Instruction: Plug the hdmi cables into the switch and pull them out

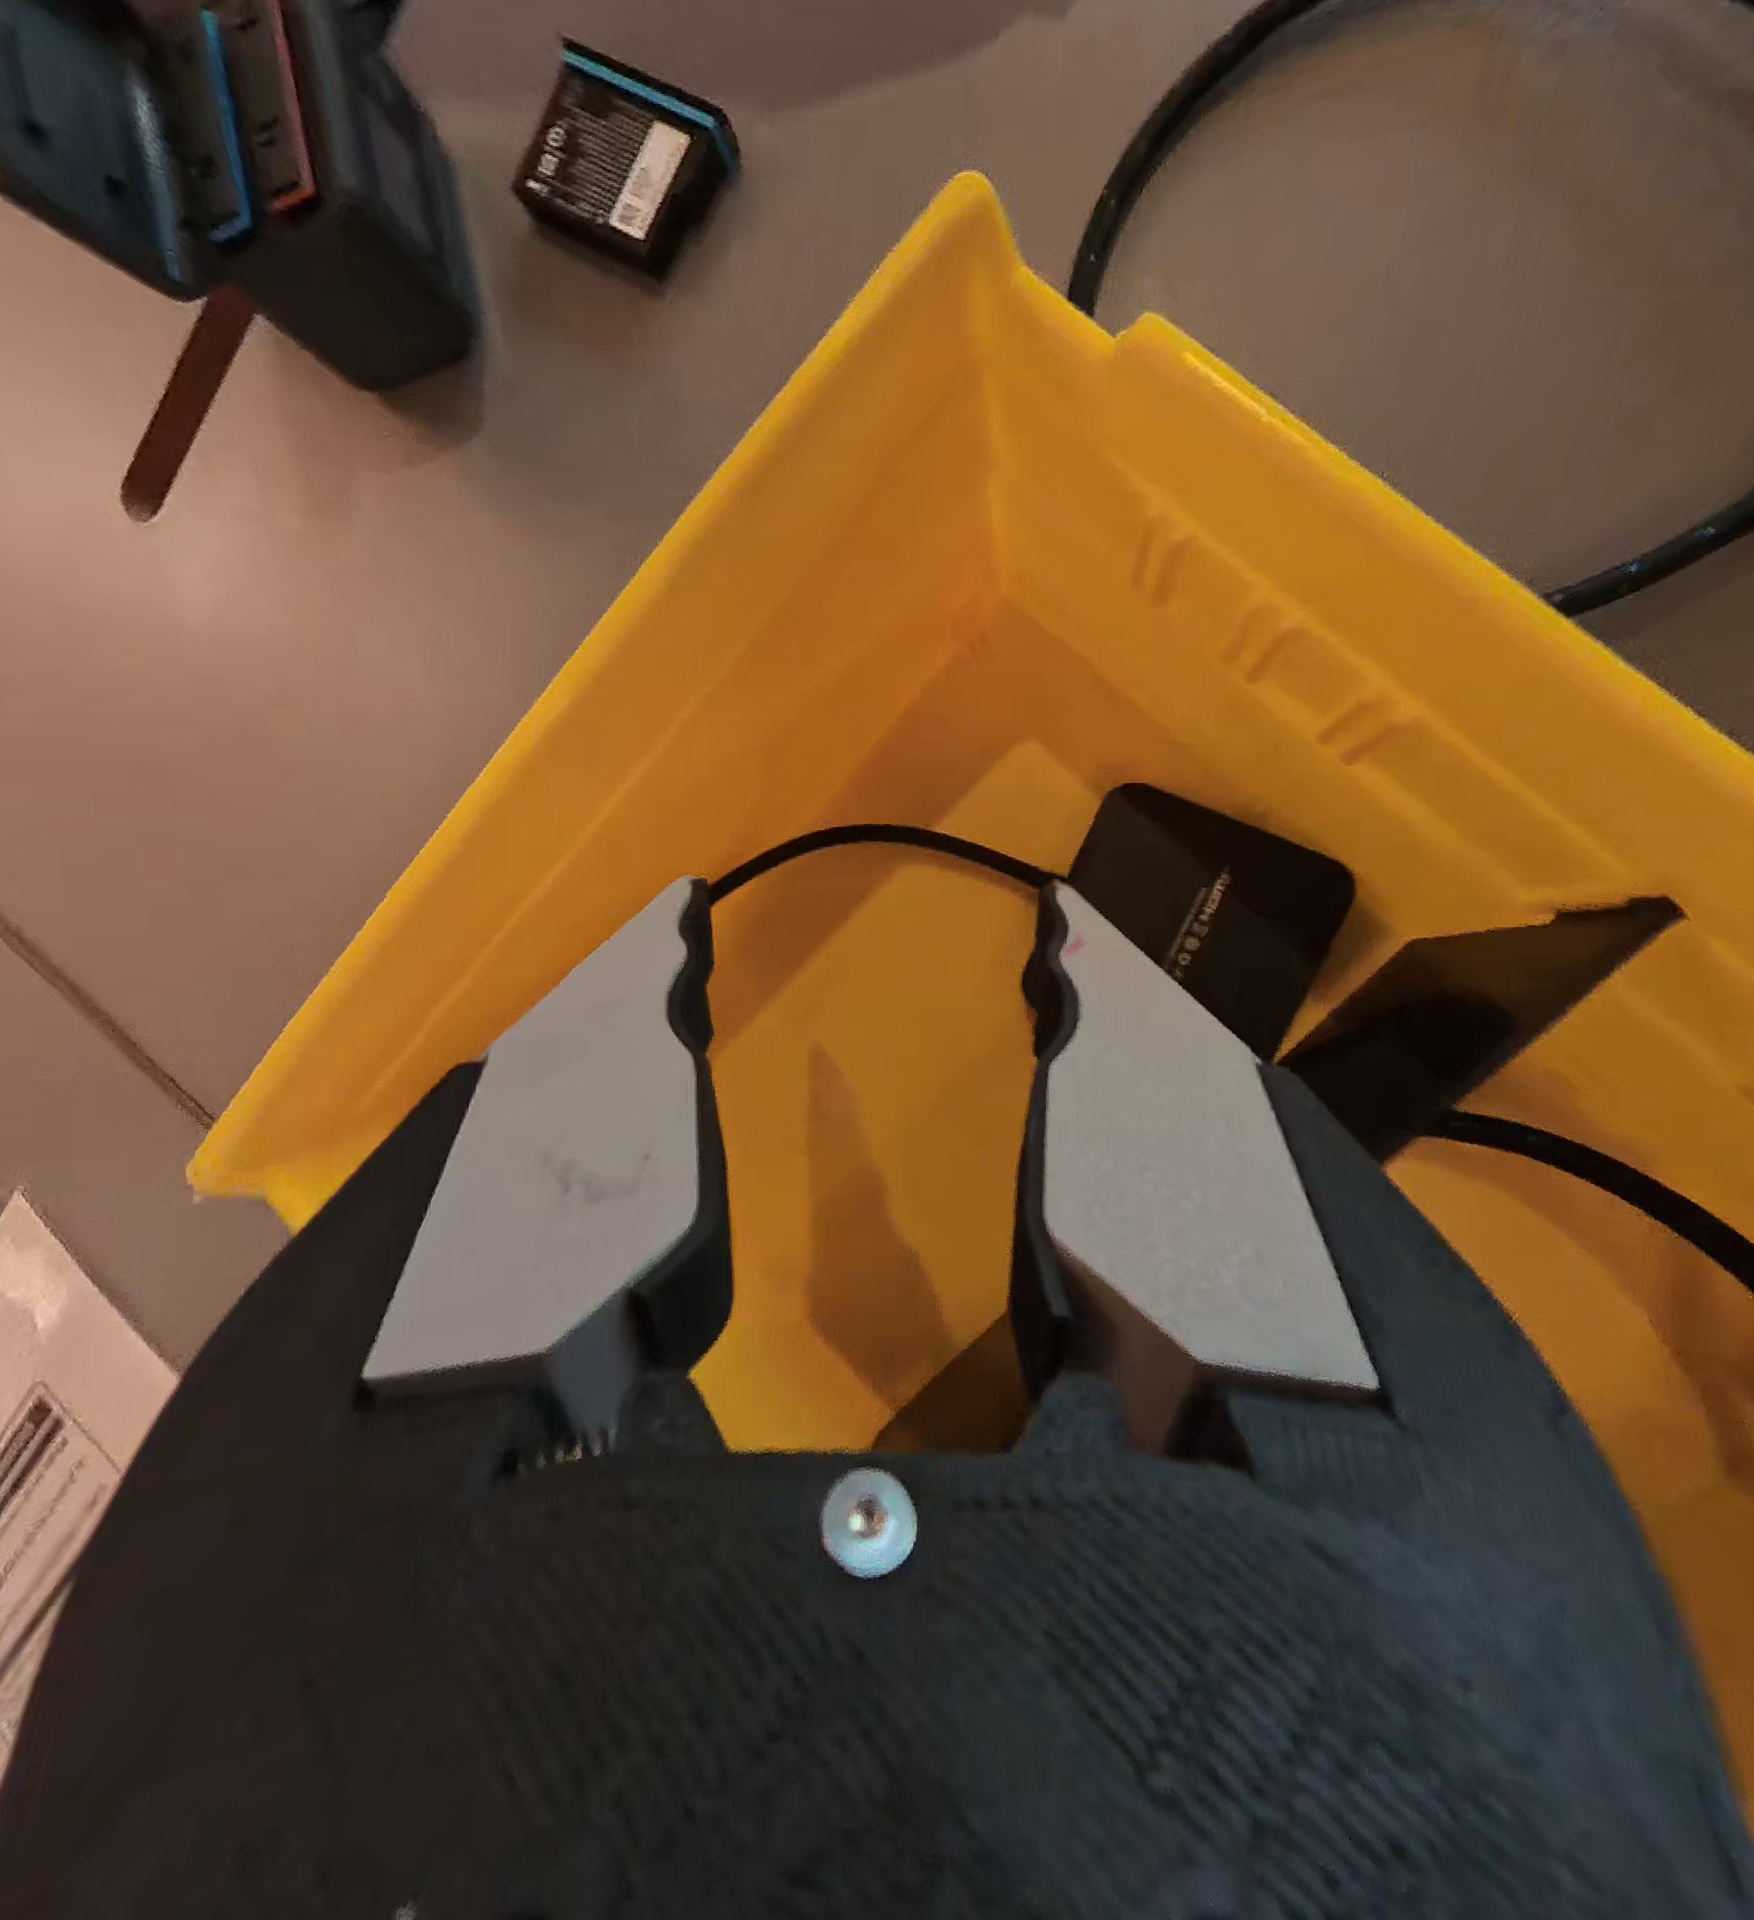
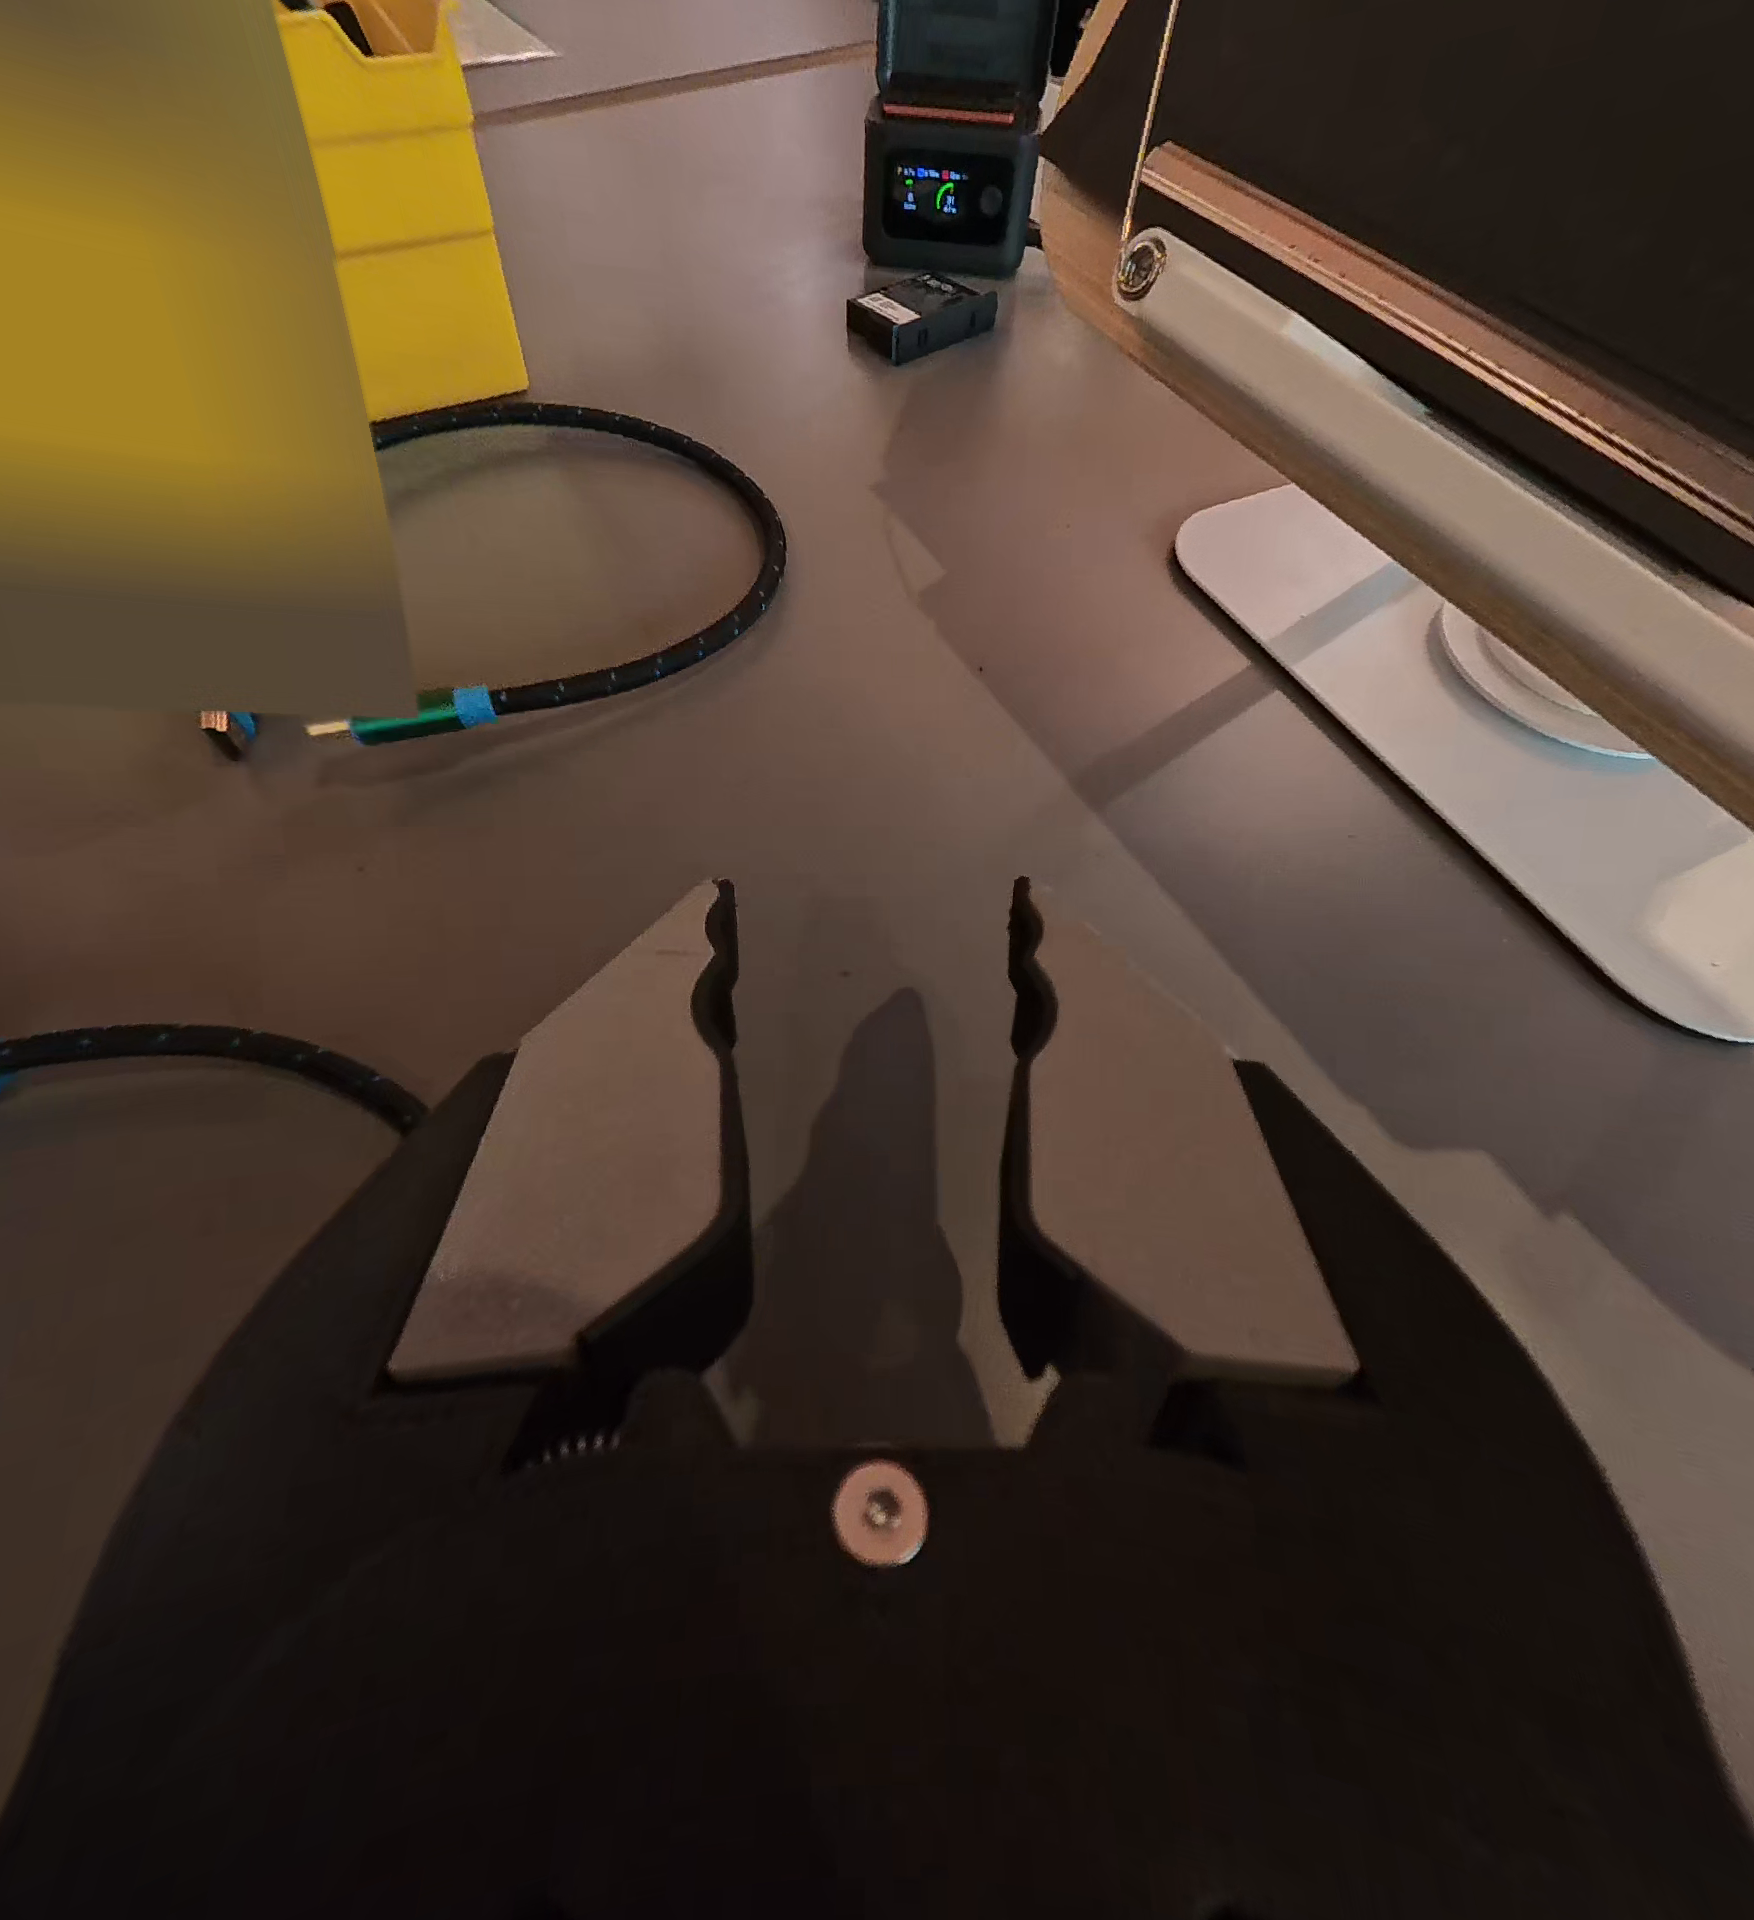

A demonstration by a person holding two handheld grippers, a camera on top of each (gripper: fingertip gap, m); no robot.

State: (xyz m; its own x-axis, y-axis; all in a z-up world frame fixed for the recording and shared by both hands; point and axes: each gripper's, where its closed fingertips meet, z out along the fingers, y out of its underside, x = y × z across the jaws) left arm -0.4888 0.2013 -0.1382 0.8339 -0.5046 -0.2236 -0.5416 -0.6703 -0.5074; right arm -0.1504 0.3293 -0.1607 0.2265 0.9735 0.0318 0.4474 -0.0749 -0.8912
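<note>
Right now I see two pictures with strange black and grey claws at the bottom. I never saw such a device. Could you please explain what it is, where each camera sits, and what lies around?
These are two hand-held grippers; a person carries one in each hand. Each has a camera looking forward along its fingers.

In the left wrist view, the left gripper hangs over a yellow bin. Inside lies a small black box, probably the switch, with a thin black wire.

In the right wrist view, the right gripper is low over a grey table. Braided cables with blue tape lie there, beside a monitor stand.

Both jaws stand open and hold nothing.
</note>
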